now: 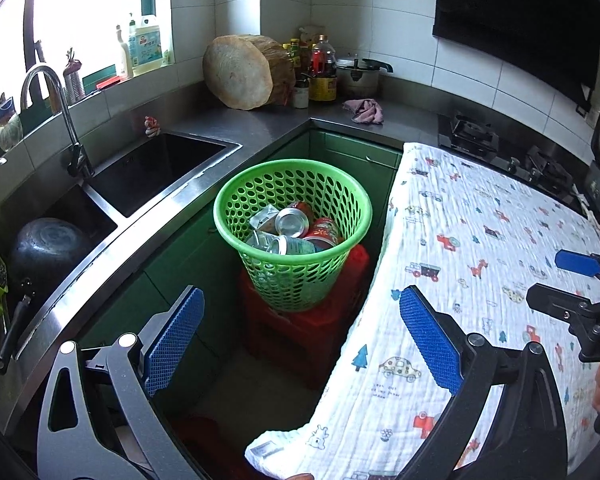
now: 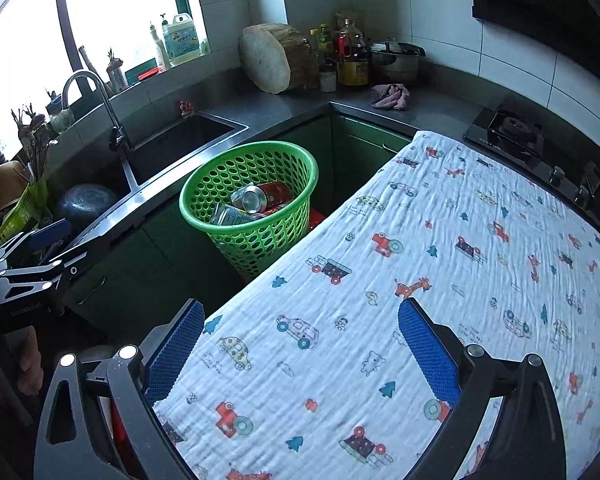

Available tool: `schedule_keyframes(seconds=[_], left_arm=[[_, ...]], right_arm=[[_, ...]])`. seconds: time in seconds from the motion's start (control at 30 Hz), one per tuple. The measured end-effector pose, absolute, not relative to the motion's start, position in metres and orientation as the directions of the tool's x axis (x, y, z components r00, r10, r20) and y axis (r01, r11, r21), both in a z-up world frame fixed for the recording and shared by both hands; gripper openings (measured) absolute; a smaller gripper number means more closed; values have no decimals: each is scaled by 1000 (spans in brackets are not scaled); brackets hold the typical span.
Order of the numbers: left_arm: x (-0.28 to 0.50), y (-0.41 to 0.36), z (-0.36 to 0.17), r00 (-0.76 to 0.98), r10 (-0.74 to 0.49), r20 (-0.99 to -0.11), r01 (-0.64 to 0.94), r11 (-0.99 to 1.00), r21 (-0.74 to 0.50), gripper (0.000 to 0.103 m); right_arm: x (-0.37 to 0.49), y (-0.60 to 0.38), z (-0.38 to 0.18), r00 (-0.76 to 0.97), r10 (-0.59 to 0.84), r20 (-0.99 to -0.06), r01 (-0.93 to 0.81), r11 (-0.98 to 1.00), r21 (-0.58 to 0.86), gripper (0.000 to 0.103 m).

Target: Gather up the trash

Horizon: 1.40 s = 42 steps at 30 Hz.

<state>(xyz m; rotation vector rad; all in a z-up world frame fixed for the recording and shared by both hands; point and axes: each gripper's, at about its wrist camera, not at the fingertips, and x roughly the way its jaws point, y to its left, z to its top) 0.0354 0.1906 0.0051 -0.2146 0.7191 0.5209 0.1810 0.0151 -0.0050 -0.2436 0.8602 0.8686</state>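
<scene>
Left wrist view: cans (image 1: 296, 230) fill green basket (image 1: 256, 276); both claws gape.

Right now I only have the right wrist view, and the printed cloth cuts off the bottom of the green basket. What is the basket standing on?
Observer: In the left wrist view the green basket stands on a red plastic crate, in the gap between the sink counter and the cloth-covered table.
Operator: And the left gripper? I see it only side-on at the edge of my frame.
Observer: Its own camera shows the left gripper wide open, with nothing between its blue pads. It points toward the basket.
</scene>
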Motion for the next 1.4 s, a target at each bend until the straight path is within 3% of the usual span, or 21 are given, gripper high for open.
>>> schedule_keyframes(seconds=[1.4], left_arm=[[24, 125, 24, 692, 406, -596, -475, 879, 47, 98]], right_arm=[[172, -46, 10, 395, 584, -709, -717, 679, 159, 95]])
